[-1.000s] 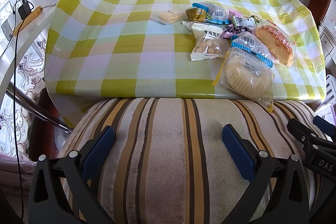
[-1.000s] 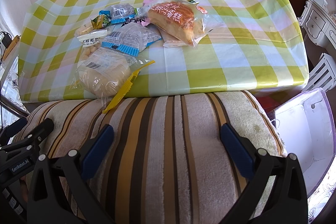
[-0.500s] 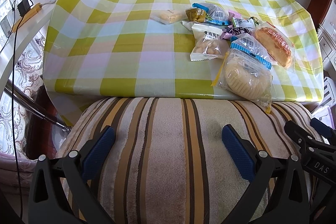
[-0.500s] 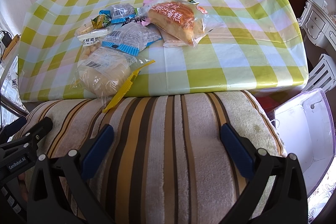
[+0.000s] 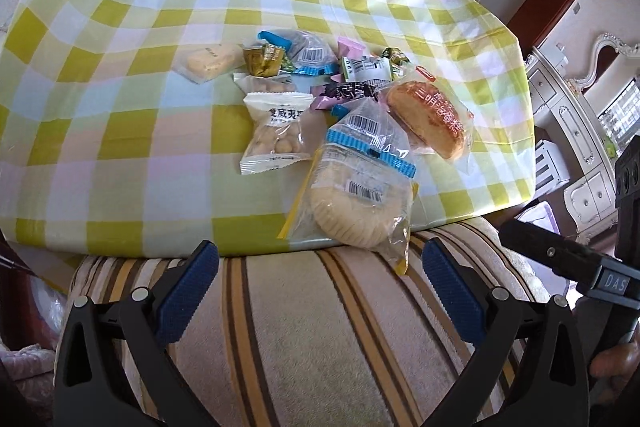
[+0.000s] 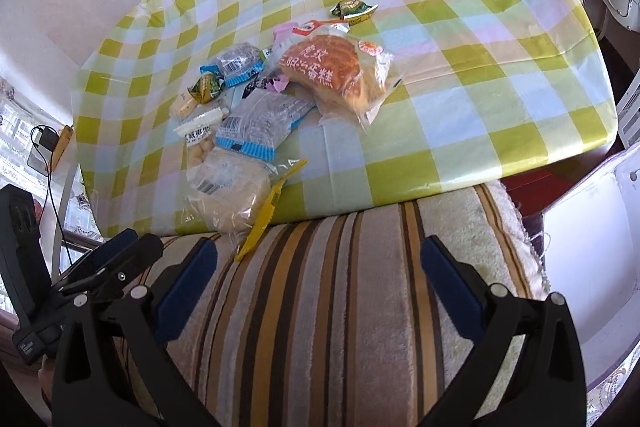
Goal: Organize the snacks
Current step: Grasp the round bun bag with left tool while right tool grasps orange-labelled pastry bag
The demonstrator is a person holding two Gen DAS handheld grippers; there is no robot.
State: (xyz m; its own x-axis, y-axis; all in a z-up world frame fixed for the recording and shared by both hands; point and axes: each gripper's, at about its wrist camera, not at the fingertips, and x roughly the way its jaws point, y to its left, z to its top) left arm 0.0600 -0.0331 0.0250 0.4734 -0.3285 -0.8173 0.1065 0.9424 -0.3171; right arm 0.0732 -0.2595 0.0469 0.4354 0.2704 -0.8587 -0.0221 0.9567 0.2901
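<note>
Snacks lie heaped on the checked tablecloth (image 5: 120, 75) ahead of my left gripper (image 5: 320, 287), whose blue fingertips (image 5: 188, 291) stand wide apart with nothing between them, above a striped cushion (image 5: 320, 327). Nearest the table's front edge lies a round pale pastry in a clear bag (image 5: 356, 203), one corner of the bag hanging over onto the cushion. Just behind it and overlapping it sits a blue-trimmed clear packet (image 5: 368, 135). To the left of that is a white pack of nuts (image 5: 276, 135), and to the right a wrapped sponge cake (image 5: 432, 119). Further back are a small biscuit packet (image 5: 208, 61), a gold-wrapped sweet (image 5: 264, 61) and a cluster of small sweets (image 5: 360, 71). My right gripper (image 5: 568, 263) shows at the right edge.

From the right wrist view, my right gripper (image 6: 320, 287) is likewise spread wide and holding nothing, over the same cushion (image 6: 320, 307). The pastry bag (image 6: 228, 191) lies at the table's edge, its yellow strip (image 6: 268, 211) reaching down onto the cushion. The blue-trimmed packet (image 6: 260, 123) rests on it, the sponge cake (image 6: 332, 71) lies beyond, and one green-and-gold sweet (image 6: 354, 9) sits apart at the back. A white bin (image 6: 592, 259) stands to the right, below the table. My left gripper (image 6: 108, 263) shows at the lower left.
</note>
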